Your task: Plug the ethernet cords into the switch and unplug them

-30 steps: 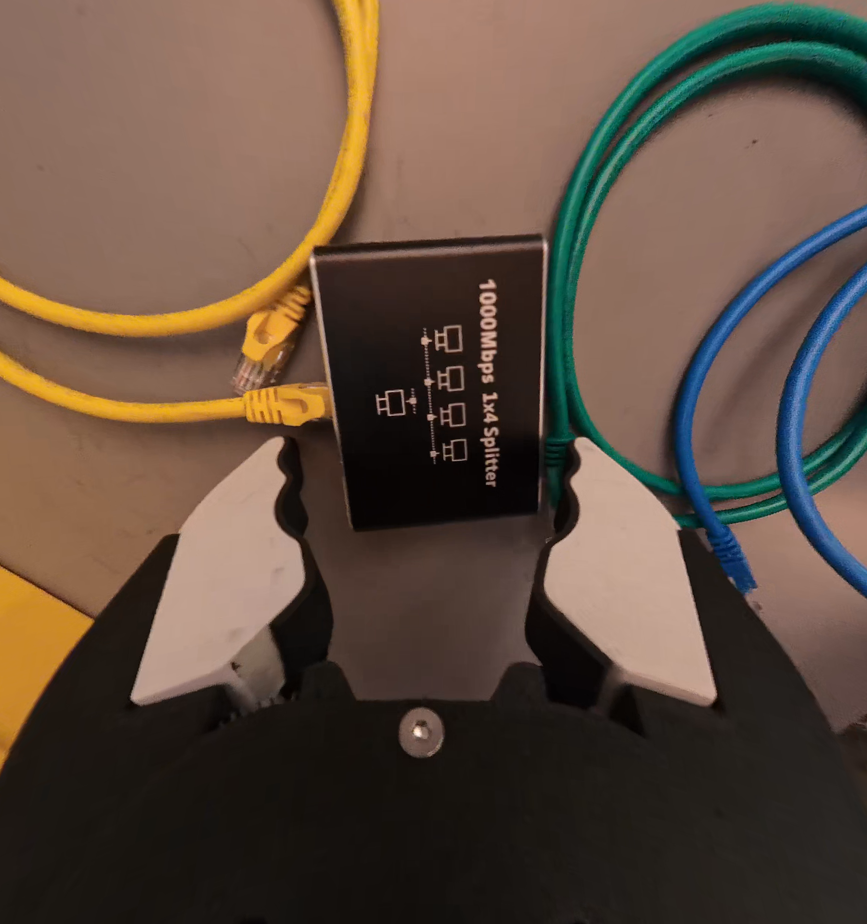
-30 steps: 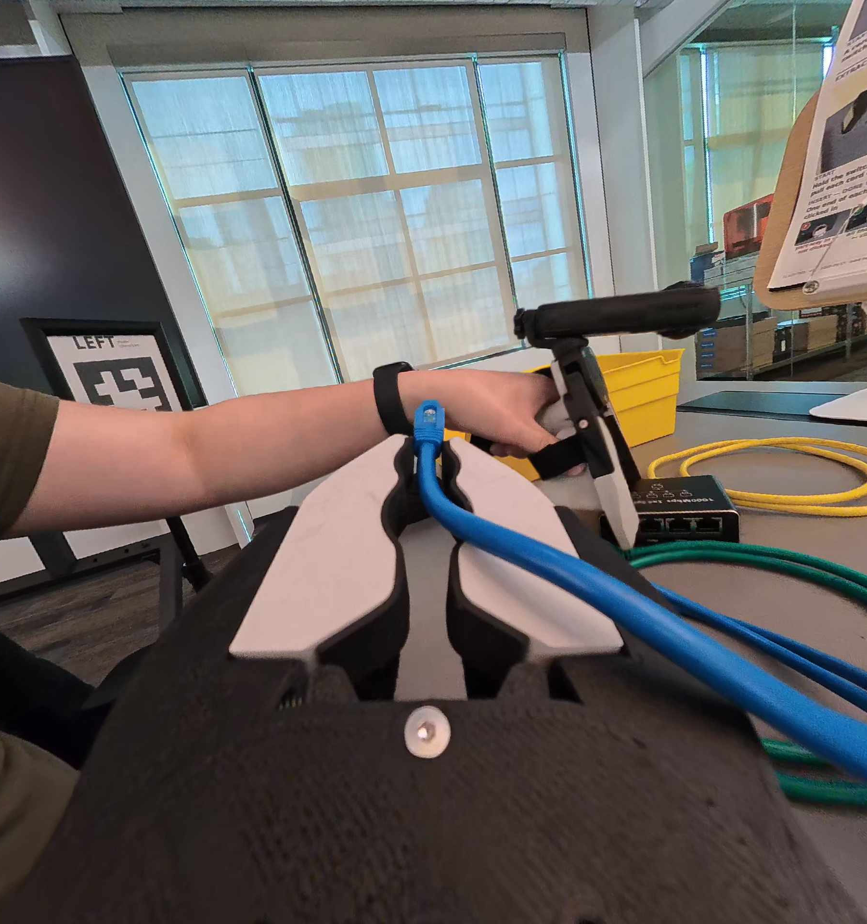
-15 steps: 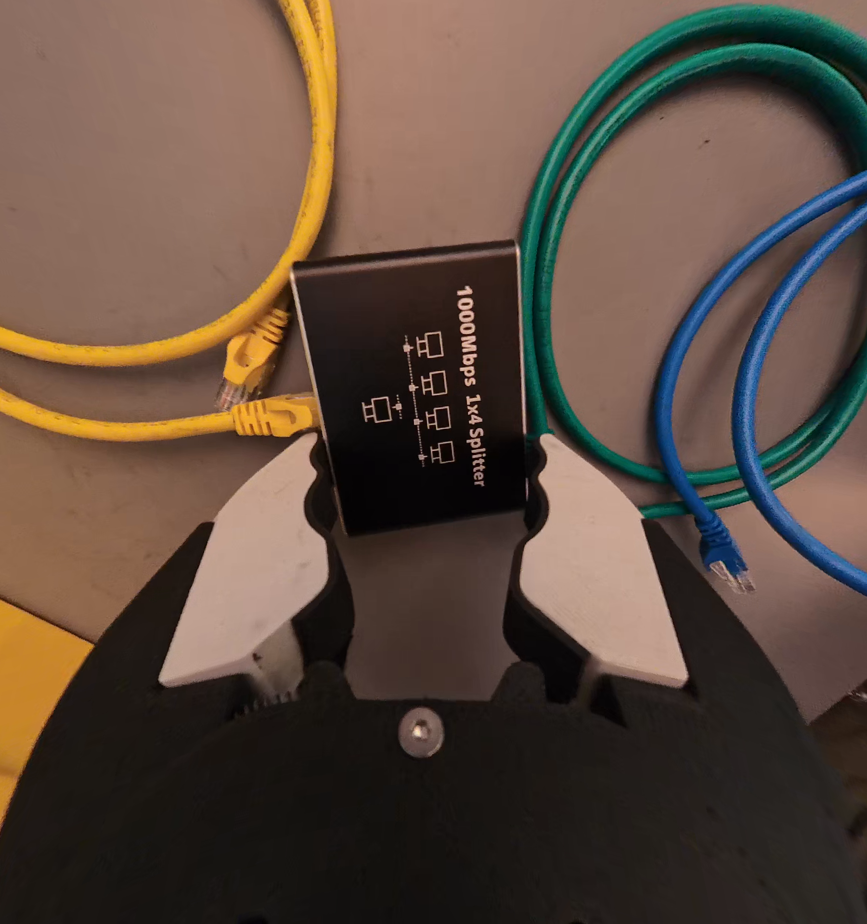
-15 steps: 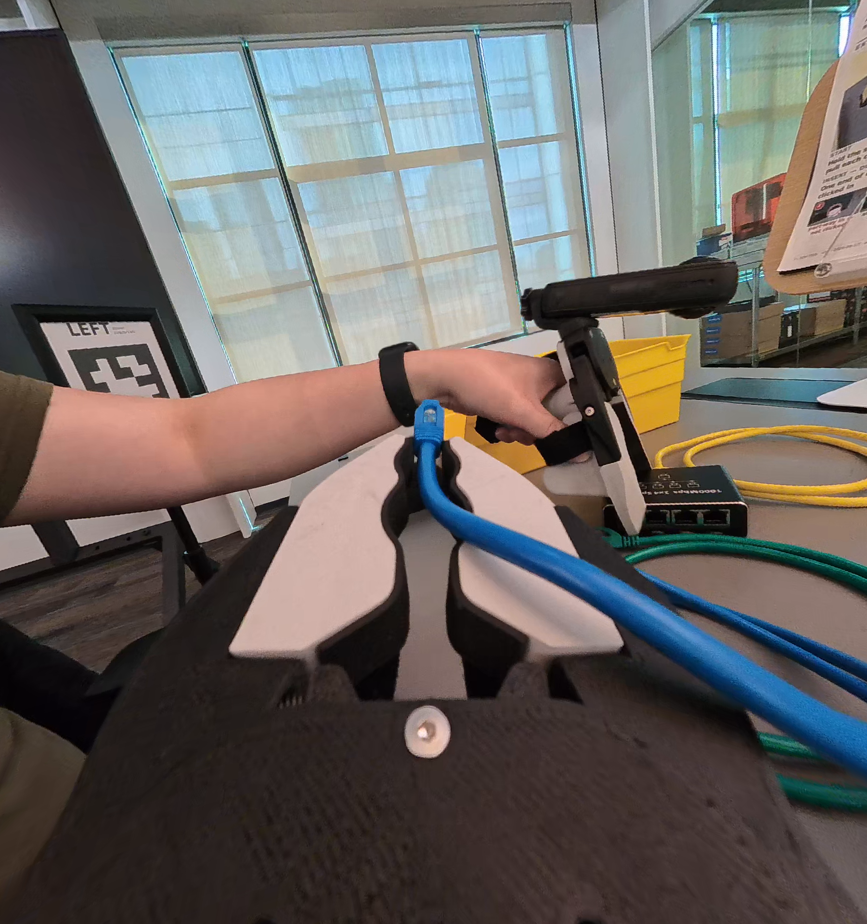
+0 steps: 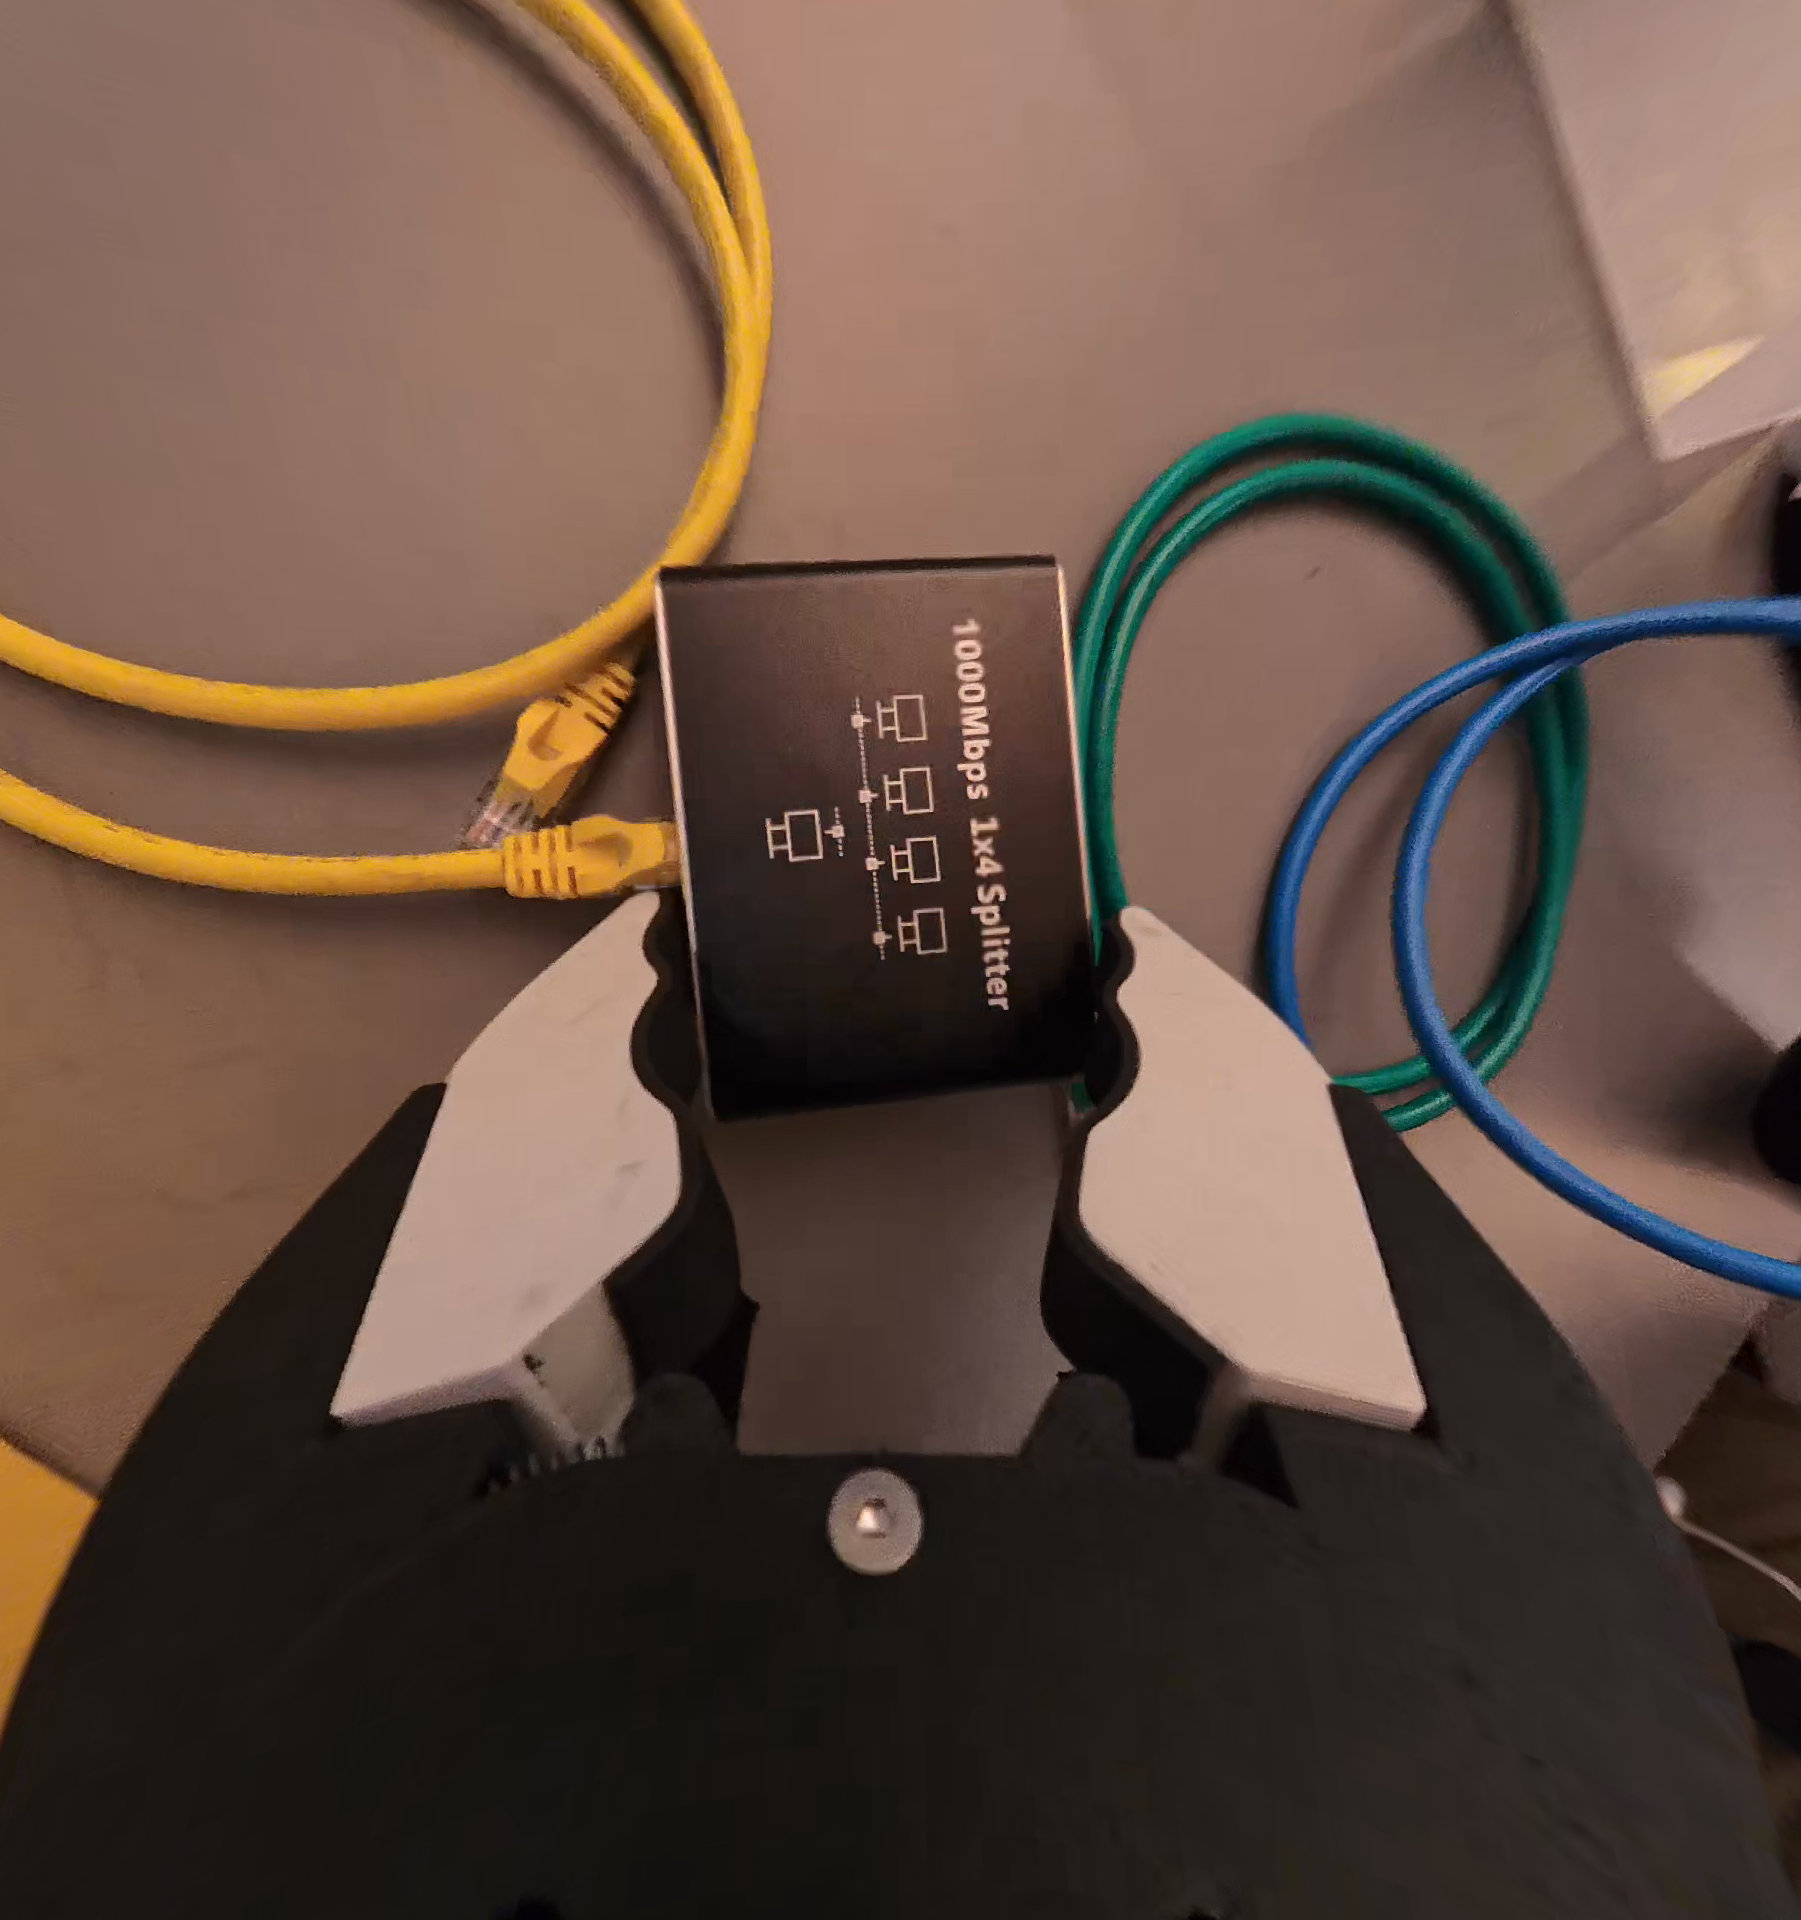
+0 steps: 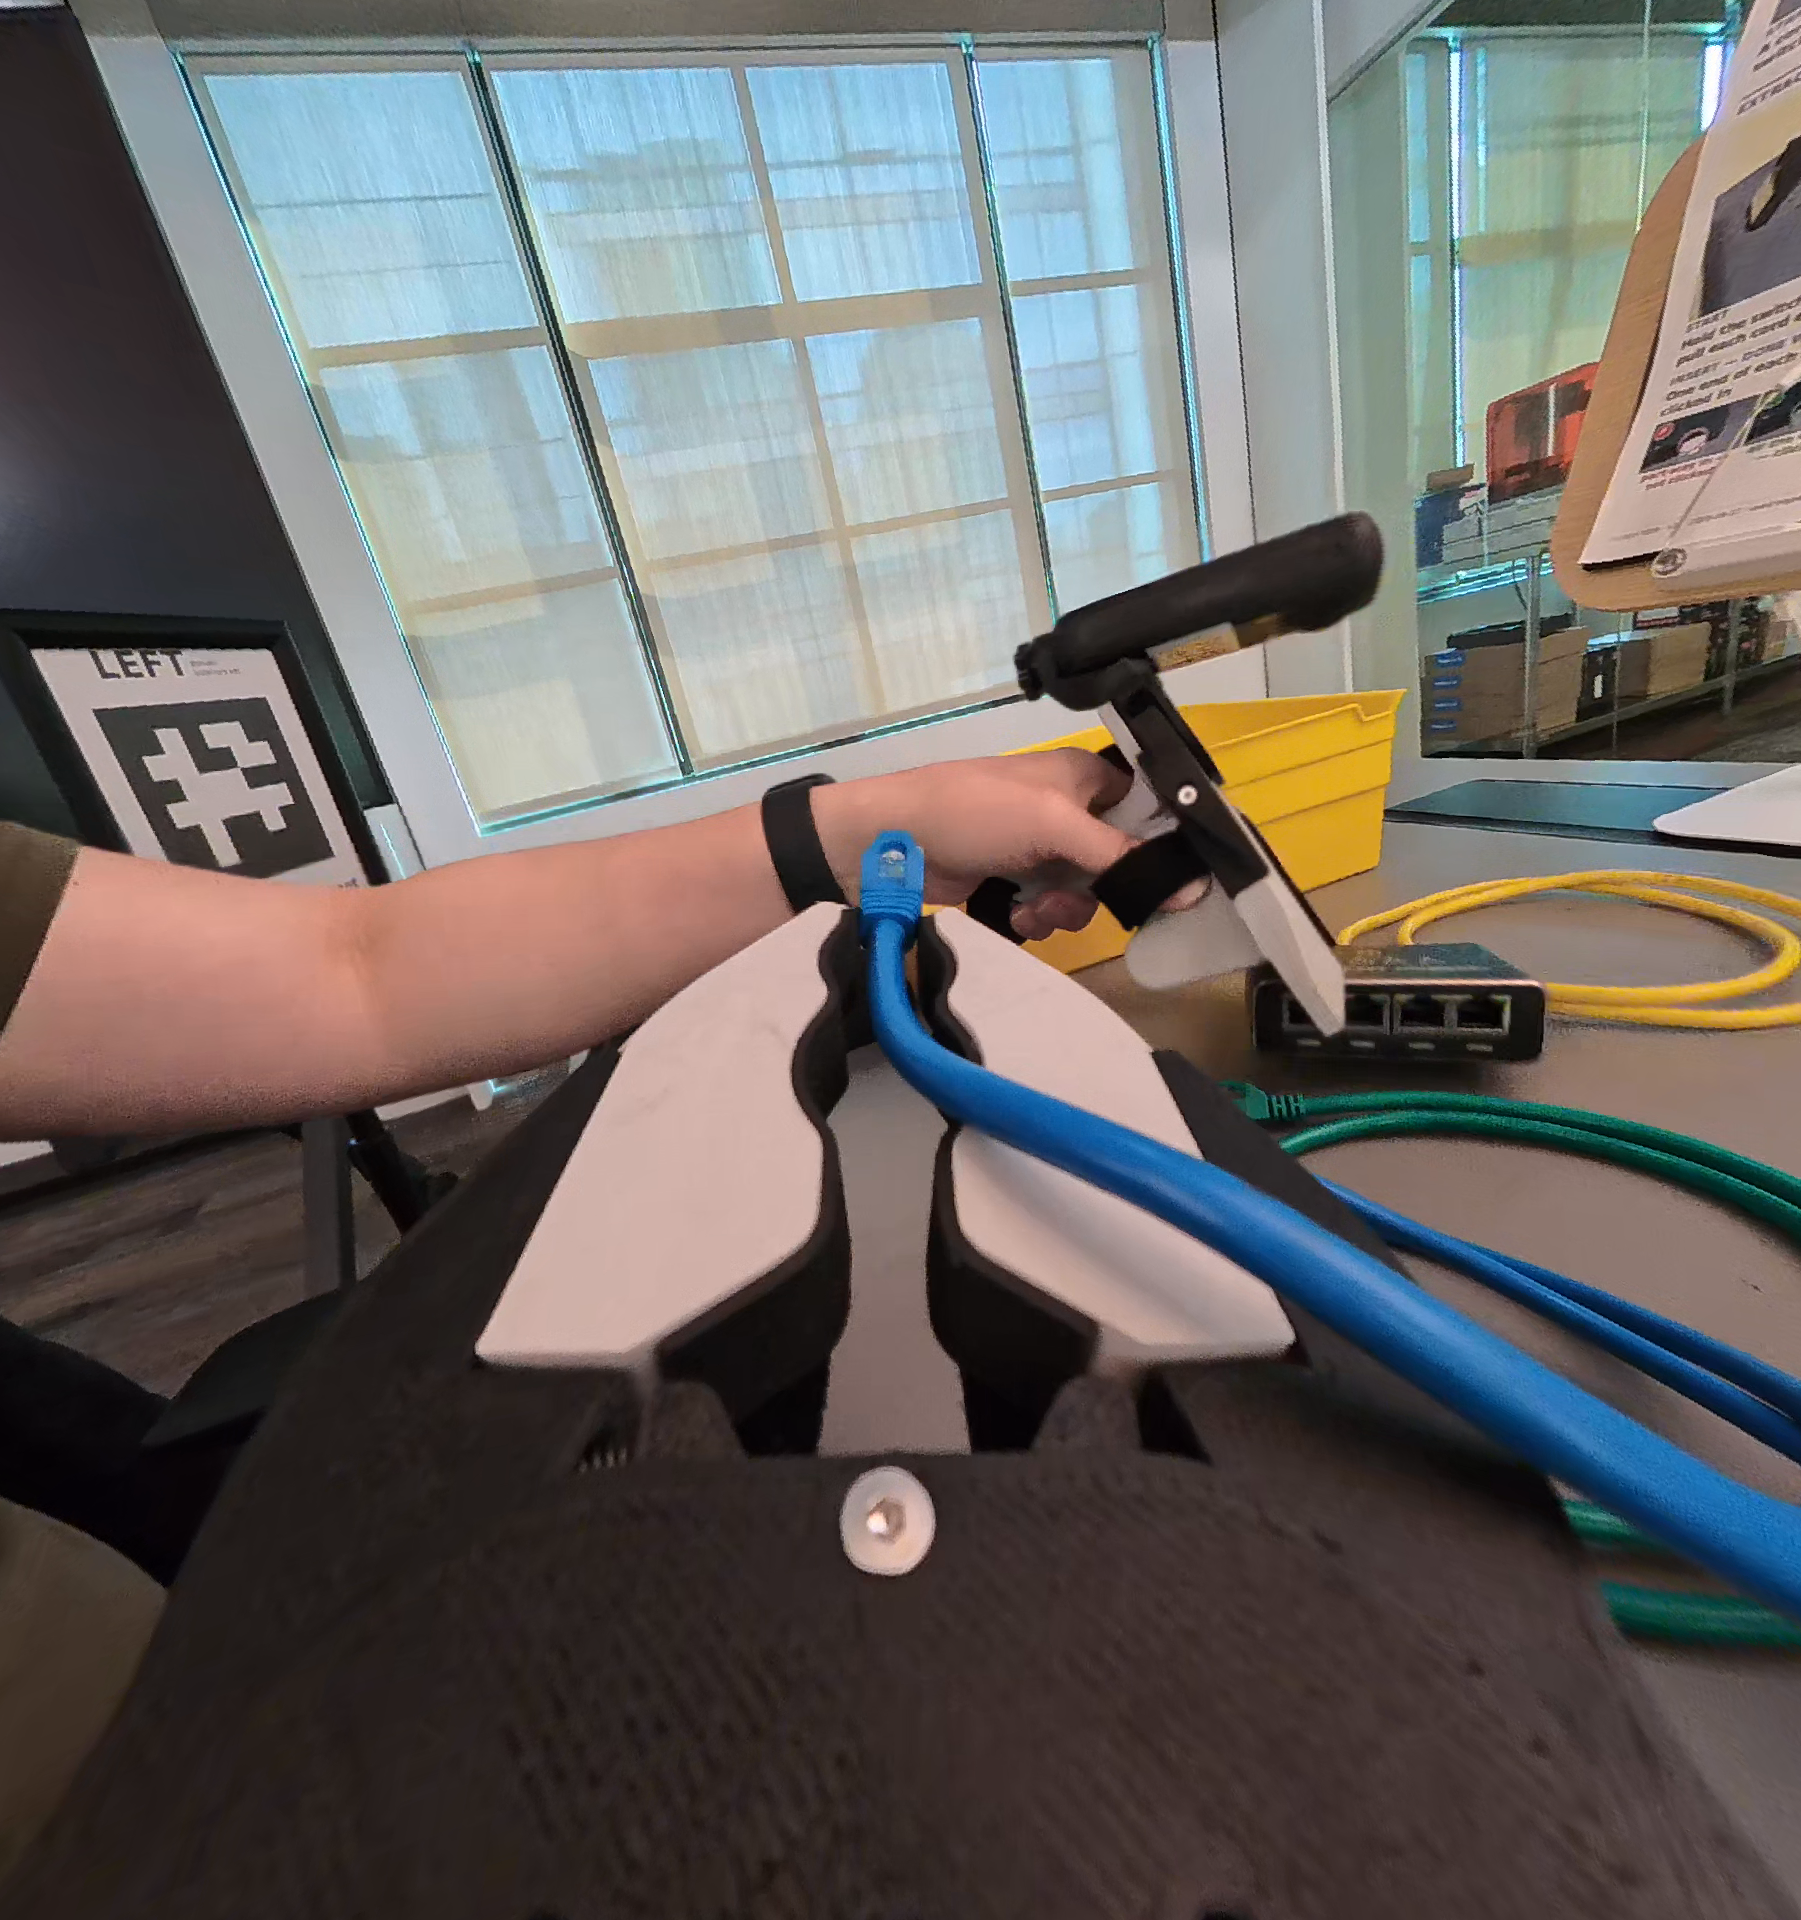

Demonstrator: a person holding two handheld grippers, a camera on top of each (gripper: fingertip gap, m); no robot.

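Observation:
The black switch lies on the grey table. My left gripper is shut on its near end, one finger on each long side. A yellow cord is plugged into its left side. The cord's other yellow plug lies loose beside it. The green cord and blue cord loop to the right. My right gripper is shut on the blue cord just behind its plug, held up in the air. The switch shows a row of empty ports there, with the left gripper on it.
A yellow bin stands behind the switch. A stand with a printed sheet is at the far right, on a white base. A person's arm reaches across. A loose green plug lies in front of the switch.
My left gripper's fingers have closed in onto the switch's sides. My right gripper, still holding the blue plug, has moved nearer the switch, whose port side now shows more squarely.

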